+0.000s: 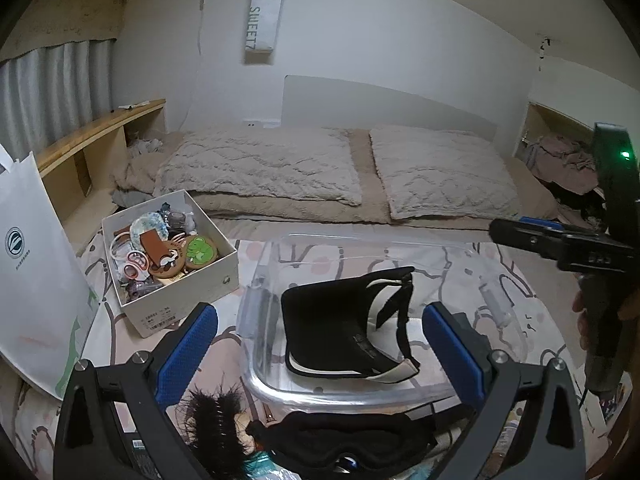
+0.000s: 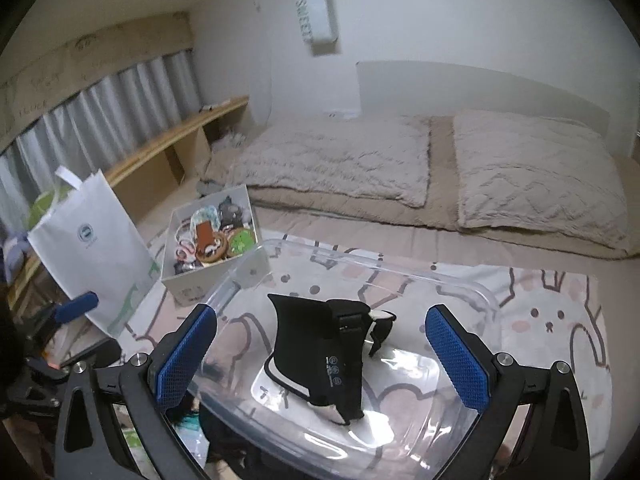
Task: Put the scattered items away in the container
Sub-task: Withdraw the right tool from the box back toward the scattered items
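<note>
A clear plastic container (image 1: 260, 376) stands on the bed, and shows in the right wrist view (image 2: 472, 280). Inside it lies a black and white fabric brace (image 1: 344, 320), also in the right wrist view (image 2: 320, 356). My left gripper (image 1: 320, 344) is open and empty, just in front of the container. Below it lie a black eye mask (image 1: 352, 436) and a black fuzzy hair clip (image 1: 212, 412). My right gripper (image 2: 320, 354) is open and empty above the container, its jaws either side of the brace. It shows from the side in the left wrist view (image 1: 520, 236).
A white cardboard box (image 1: 188, 280) full of small trinkets stands left of the container, also in the right wrist view (image 2: 192, 284). A white paper bag (image 1: 36, 280) stands at far left. Two beige pillows (image 1: 440, 172) lie at the back. A wooden shelf (image 1: 100, 132) runs along the left wall.
</note>
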A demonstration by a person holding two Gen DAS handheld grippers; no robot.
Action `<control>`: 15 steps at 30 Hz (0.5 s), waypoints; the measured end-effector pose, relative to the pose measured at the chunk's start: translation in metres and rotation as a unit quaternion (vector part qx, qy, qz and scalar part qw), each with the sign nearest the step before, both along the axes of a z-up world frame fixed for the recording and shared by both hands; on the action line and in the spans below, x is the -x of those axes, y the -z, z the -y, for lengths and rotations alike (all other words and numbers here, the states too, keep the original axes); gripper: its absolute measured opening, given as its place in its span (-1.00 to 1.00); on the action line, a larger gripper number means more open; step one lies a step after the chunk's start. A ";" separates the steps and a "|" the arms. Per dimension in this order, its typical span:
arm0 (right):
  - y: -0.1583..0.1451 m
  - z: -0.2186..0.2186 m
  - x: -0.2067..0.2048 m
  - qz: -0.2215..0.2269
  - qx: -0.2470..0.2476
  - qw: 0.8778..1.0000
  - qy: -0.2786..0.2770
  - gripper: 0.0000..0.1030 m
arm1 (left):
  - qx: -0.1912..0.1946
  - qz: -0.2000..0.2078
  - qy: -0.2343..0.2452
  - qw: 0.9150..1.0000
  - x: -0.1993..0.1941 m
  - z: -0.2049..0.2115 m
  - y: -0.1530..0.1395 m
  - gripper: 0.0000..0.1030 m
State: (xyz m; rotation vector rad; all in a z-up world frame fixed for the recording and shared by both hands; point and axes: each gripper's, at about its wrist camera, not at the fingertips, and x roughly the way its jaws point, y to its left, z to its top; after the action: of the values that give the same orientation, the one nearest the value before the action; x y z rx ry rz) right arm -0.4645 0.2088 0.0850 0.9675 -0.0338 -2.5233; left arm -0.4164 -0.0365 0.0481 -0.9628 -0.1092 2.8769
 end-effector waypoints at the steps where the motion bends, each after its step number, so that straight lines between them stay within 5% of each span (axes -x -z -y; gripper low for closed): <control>1: -0.002 -0.002 -0.005 -0.005 0.001 1.000 0.005 1.00 | 0.000 0.000 0.003 1.000 -0.003 -0.002 -0.001 1.00; 15: -0.020 -0.024 -0.090 -0.049 0.020 0.998 0.040 1.00 | -0.002 -0.026 0.004 1.000 -0.049 -0.011 -0.018 1.00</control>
State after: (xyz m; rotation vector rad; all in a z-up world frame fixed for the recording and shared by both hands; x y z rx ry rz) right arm -0.3747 0.2326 0.1049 0.8416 -0.0947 -2.6288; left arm -0.3674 -0.0251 0.0663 -0.8840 -0.1075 2.8917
